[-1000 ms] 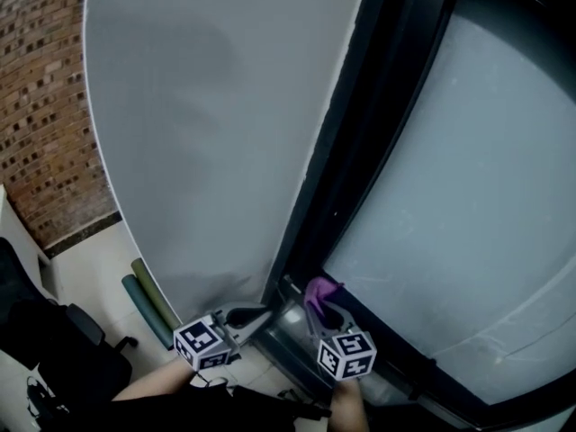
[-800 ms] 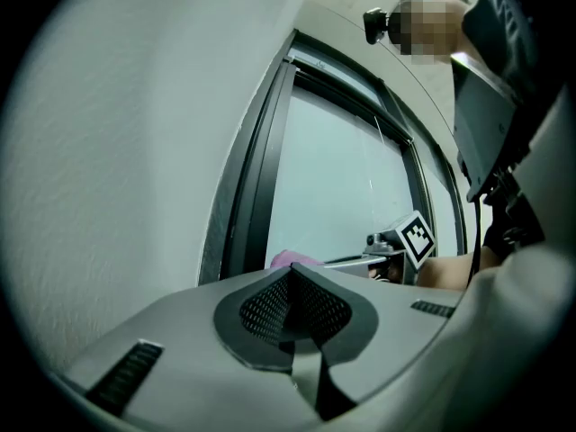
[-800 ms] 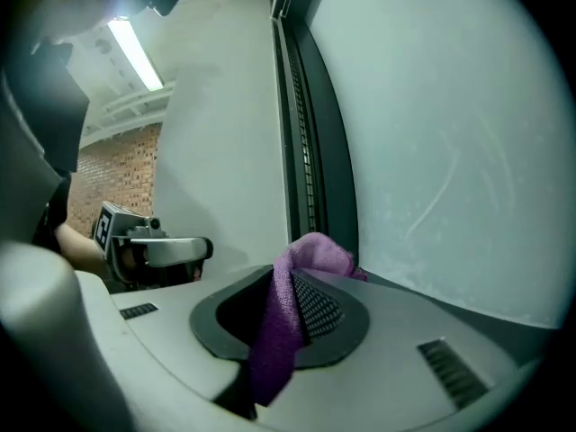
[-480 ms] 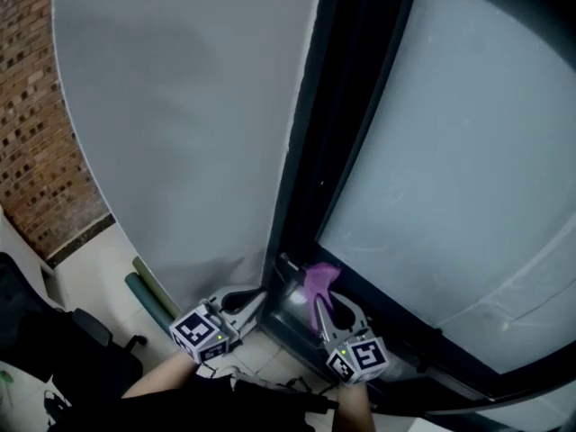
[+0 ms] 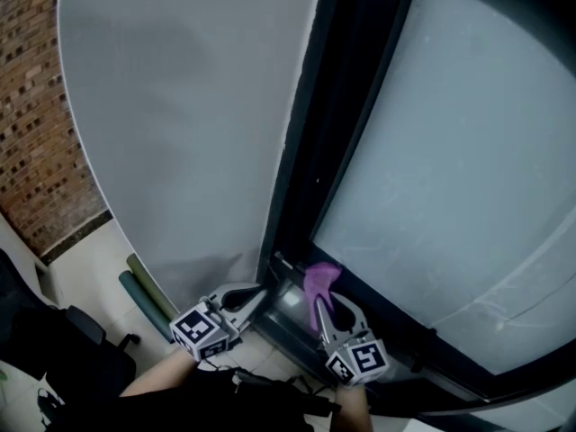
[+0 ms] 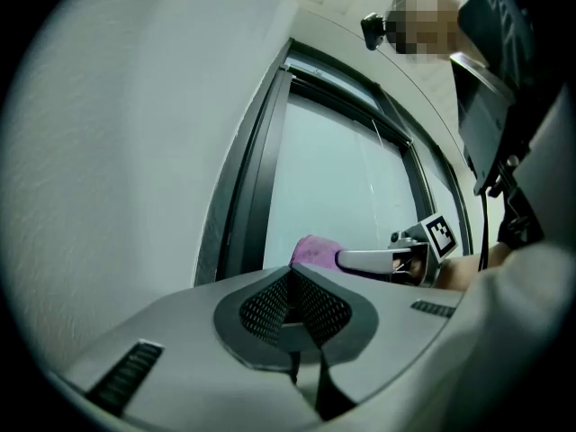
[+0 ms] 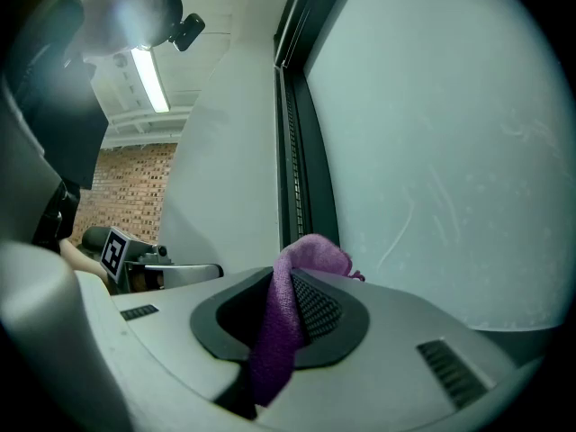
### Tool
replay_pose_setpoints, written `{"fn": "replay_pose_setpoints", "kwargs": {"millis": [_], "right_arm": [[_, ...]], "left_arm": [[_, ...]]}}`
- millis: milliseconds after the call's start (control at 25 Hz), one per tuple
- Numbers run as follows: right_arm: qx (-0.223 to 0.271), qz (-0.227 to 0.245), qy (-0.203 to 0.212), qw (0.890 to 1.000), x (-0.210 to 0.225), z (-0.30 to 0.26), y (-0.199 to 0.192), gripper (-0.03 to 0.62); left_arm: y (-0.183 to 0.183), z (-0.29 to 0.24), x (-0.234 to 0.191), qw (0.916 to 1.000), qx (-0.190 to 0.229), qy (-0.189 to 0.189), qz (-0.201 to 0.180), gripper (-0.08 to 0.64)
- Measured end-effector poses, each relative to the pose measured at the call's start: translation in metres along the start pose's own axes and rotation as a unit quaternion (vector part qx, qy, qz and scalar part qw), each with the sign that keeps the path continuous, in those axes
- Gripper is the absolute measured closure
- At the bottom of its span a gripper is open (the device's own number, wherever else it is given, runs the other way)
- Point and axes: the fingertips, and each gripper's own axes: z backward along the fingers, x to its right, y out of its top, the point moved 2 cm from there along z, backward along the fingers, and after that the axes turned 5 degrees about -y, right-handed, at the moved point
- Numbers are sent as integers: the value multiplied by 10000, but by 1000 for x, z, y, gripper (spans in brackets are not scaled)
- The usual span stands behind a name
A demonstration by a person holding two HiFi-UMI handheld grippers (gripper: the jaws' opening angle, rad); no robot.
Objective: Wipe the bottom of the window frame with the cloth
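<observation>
While pinching cloth (image 5: 321, 280) in right gripper (image 5: 320, 298), left gripper (image 5: 260, 293) pressed together, empty — starting wipe; next, drag lower-right along window frame (image 5: 405, 338).

The cloth (image 7: 286, 322) was purple. The window frame (image 5: 310, 169) was black; its glass (image 5: 450, 169) was pale blue-grey with faint white streaks. The wall panel (image 5: 180, 124) was plain light grey. The brick wall (image 5: 31, 124) was red-brown with pale mortar lines. The left gripper (image 6: 292, 277) and the right gripper (image 7: 290, 282) were light grey, with black mesh-patterned jaws. The marker cubes (image 5: 205, 331) were white with black square patterns. Of the two rolls (image 5: 142, 293), one was olive and one teal.
</observation>
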Motion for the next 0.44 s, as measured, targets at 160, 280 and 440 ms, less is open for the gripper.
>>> {"fn": "replay_pose_setpoints", "kwargs": {"millis": [160, 280, 440], "right_arm": [[-50, 57, 14, 10000, 1, 2, -4, 528], [-59, 99, 37, 9999, 3, -1, -3, 528], [-100, 87, 55, 9999, 3, -6, 2, 528]], "left_arm": [[-3, -2, 2, 9999, -47, -1, 153, 560], [-4, -4, 0, 10000, -4, -25, 36, 560], [0, -7, 0, 9999, -86, -65, 55, 560]]}}
